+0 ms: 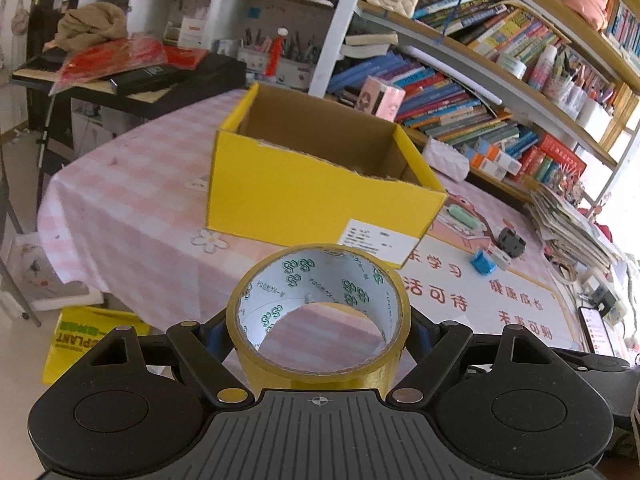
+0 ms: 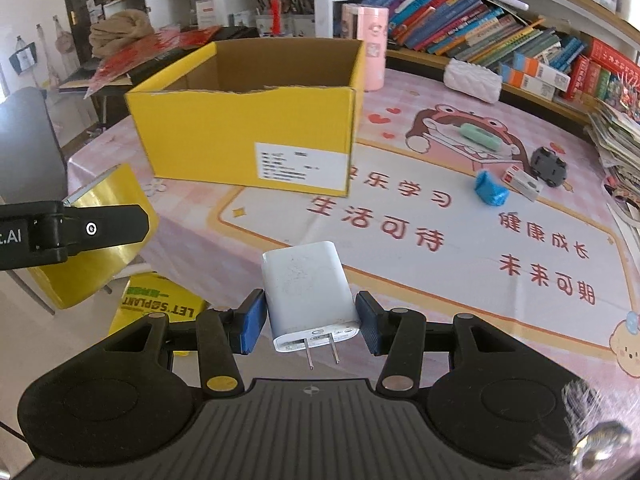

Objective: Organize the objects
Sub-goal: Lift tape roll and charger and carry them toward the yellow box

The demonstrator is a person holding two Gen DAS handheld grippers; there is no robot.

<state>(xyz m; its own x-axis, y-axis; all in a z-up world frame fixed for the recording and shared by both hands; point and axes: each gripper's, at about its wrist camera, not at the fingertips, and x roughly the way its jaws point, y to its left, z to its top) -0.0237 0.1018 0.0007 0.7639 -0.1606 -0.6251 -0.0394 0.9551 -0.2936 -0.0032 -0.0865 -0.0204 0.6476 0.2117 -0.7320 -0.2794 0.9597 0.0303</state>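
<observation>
The left claw (image 1: 319, 330) pinches a tape roll (image 1: 319, 312). The right claw (image 2: 311, 326) grips a white charger (image 2: 306, 288), prongs toward the camera. An open yellow box (image 2: 244, 136) sits on the table (image 2: 400, 248).

Layout, right wrist view: cardboard box (image 2: 248, 120) sat on the counter (image 2: 400, 240), back-left, open top. Behind the box's right corner stood a tall cylinder container (image 2: 370, 48). Quilted pouch (image 2: 474, 78) lay at the counter's back edge, in front of the bookshelf (image 2: 500, 20). Right of the box, well apart from it: eraser-like bar (image 2: 480, 138), then nearer, a small cluster — crumpled wrapper (image 2: 490, 190), small carton (image 2: 524, 180) just beside it, toy car (image 2: 548, 166) behind the carton. Paper stack (image 2: 616, 136) at the far right edge. Charger (image 2: 310, 292) was between the right gripper (image 2: 310, 328) fingers, prongs toward the camera. Tape roll (image 1: 318, 316) was in the left gripper (image 1: 318, 340), before the box. Bag (image 2: 156, 304) on the floor left of the counter.
</observation>
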